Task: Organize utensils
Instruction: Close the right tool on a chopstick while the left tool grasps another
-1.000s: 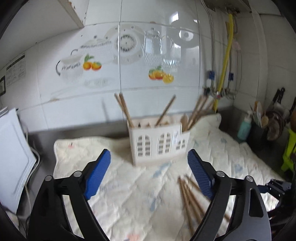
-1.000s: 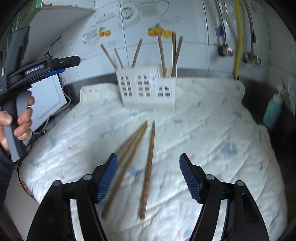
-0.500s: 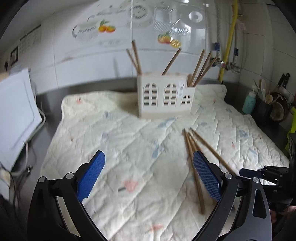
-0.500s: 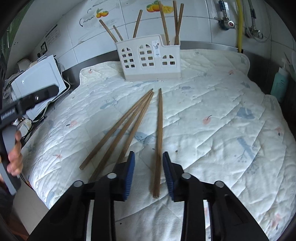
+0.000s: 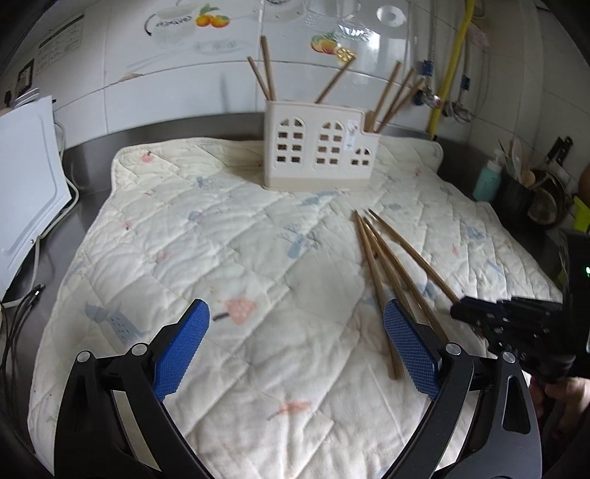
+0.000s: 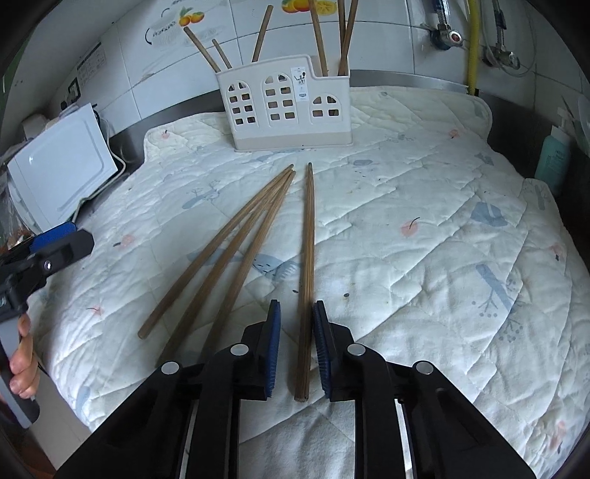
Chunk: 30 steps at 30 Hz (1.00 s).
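Quilted cream mat (image 6: 424, 221), printed with small trees and fruit, over a steel counter (image 5: 88, 162). White appliance (image 6: 59, 180) at left edge — cable trailing beside it. Teal bottle (image 6: 553, 162) at right edge. Tiled wall (image 5: 166, 84) with fruit decals; yellow pipe (image 5: 451, 66) upper right. Dark pot of tools (image 5: 516, 188), far right — possibly wooden spoons.

No wording can be made out; the small white sticker (image 6: 301, 84) on the utensil holder (image 6: 285, 105) carries print too fine to read; the script on the bowl decal (image 5: 171, 25) on the wall tile, and the wall notice (image 5: 61, 44), are likewise blurred.
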Tool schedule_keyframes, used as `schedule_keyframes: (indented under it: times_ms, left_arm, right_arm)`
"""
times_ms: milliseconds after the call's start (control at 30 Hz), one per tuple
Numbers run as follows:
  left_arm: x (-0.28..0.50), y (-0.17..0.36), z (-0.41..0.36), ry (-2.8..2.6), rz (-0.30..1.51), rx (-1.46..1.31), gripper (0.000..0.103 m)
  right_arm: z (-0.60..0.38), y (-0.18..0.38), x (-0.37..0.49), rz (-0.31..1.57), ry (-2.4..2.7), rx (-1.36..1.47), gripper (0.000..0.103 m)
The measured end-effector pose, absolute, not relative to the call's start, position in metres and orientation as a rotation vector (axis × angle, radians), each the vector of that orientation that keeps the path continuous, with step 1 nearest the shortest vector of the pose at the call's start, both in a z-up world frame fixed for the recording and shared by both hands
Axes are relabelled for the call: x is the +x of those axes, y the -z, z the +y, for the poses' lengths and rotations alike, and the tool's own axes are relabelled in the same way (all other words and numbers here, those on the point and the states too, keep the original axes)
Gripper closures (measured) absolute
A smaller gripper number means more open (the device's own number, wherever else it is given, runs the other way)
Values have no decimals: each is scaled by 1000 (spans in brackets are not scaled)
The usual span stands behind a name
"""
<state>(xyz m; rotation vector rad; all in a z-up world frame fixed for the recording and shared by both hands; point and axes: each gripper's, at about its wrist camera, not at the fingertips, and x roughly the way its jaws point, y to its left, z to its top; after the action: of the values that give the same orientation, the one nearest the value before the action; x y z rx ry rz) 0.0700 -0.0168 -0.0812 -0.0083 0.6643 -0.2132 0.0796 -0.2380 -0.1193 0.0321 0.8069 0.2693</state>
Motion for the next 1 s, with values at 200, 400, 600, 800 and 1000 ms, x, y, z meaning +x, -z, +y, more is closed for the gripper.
schedule_keyframes:
  times_ms: [200, 400, 600, 800, 1000]
  left_arm:
    - [70, 92, -35, 285, 700, 6, 24]
    - [78, 105, -58, 356, 747, 17, 48]
    - [89, 119, -69, 397, 797, -1, 68]
    - [98, 125, -76, 410, 820, 3, 77]
    - [105, 125, -82, 417, 835, 6, 82]
  right_arm:
    - [-241, 119, 78, 798, -250, 25, 96]
    - [-247, 117, 72, 790, -244, 38, 96]
    - [-255, 118, 68, 790, -238, 56, 96]
    - [-256, 119, 67, 792, -239, 62, 96]
    - [-257, 120, 66, 789, -240, 66, 96]
